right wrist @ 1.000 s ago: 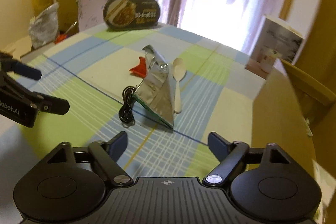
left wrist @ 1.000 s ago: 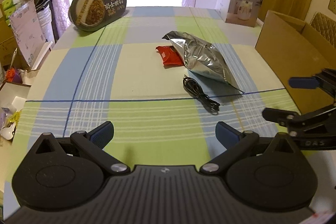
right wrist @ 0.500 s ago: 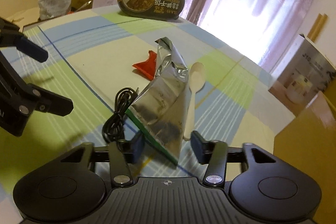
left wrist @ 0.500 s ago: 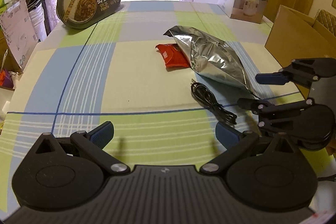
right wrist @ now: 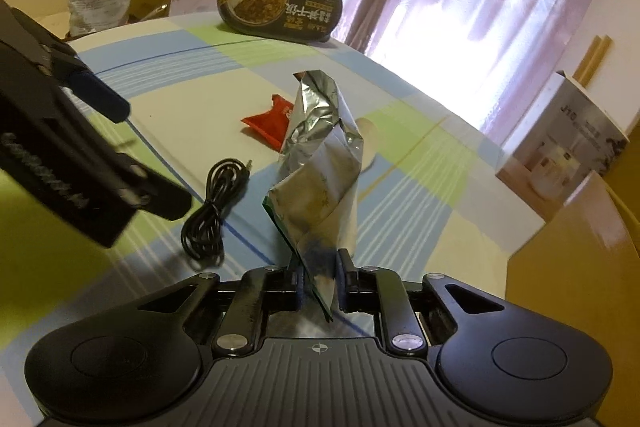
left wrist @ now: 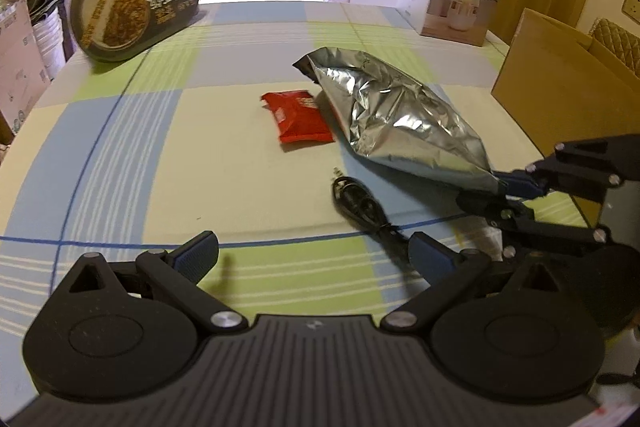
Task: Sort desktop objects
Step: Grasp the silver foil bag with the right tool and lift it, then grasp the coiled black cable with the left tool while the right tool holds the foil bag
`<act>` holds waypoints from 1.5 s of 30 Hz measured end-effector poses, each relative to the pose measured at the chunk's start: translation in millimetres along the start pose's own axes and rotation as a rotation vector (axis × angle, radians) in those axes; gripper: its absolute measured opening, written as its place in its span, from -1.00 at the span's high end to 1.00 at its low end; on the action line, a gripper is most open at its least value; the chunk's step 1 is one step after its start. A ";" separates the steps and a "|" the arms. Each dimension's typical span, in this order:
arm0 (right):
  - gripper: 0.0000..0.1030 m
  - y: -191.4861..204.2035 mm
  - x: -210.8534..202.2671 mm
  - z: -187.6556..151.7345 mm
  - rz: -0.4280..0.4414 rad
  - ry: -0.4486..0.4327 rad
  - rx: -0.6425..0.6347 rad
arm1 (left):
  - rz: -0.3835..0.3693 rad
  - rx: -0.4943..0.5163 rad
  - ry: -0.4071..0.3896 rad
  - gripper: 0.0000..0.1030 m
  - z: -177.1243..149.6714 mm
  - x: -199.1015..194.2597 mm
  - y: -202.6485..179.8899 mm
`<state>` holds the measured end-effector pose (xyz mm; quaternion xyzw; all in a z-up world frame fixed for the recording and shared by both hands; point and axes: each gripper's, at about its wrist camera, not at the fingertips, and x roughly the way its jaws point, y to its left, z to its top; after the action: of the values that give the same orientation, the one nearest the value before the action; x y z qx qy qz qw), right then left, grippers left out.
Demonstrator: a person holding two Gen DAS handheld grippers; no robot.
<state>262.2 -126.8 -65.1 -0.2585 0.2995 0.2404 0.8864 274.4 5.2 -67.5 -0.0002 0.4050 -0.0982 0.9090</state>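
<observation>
1. The right hand-held gripper (right wrist: 318, 289) has its jaws drawn close on the near corner of the silver foil bag (right wrist: 320, 171), pinching the seam edge between the pads.
2. The bag rests on the checked tabletop (left wrist: 224, 155), its long axis running straight away from the right hand-held gripper toward the window; in the right wrist view it rises ahead of the jaws, the near end apparently lifted.
3. The left hand-held gripper (left wrist: 314, 255) hovers wide open and holds nothing.
4. A coiled black cable (left wrist: 360, 205) lies just ahead of the left fingers; a red packet (left wrist: 300, 119) lies beyond it, just beside the bag's far half.
5. A pale spoon (right wrist: 368, 143) is partly hidden behind the bag.
6. A brown cardboard box (left wrist: 560, 87) stands to the right of the bag, likely the drop place, so the right arm is better placed to carry it over.
7. With only a corner held, the bag may swing or slip.
</observation>
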 end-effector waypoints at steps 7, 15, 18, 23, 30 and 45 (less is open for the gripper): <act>0.79 -4.5 -23.8 -12.9 -0.038 0.038 0.072 | -0.030 0.009 0.020 -0.25 4.9 16.8 -16.9; 0.81 10.7 -50.9 -34.2 -0.059 0.076 0.109 | -0.098 0.017 0.042 0.60 10.3 23.2 -30.6; 0.82 18.2 -61.9 -41.9 -0.057 0.085 0.119 | -0.109 0.018 0.061 0.77 9.7 20.0 -30.0; 0.83 28.9 -87.4 -53.7 -0.041 0.107 0.145 | -0.098 0.033 0.093 0.77 -7.7 -2.0 -23.0; 0.84 42.5 -133.2 -75.1 0.021 0.153 0.232 | -0.094 0.082 0.144 0.77 -61.8 -61.6 -25.0; -0.19 62.0 -192.1 -85.2 0.018 0.148 0.250 | -0.064 0.039 0.176 0.19 -128.2 -125.6 -40.7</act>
<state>56.1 -183.7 -17.2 -0.1605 0.3941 0.1896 0.8849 90.9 -2.1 -57.9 0.0129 0.4810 -0.1348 0.8662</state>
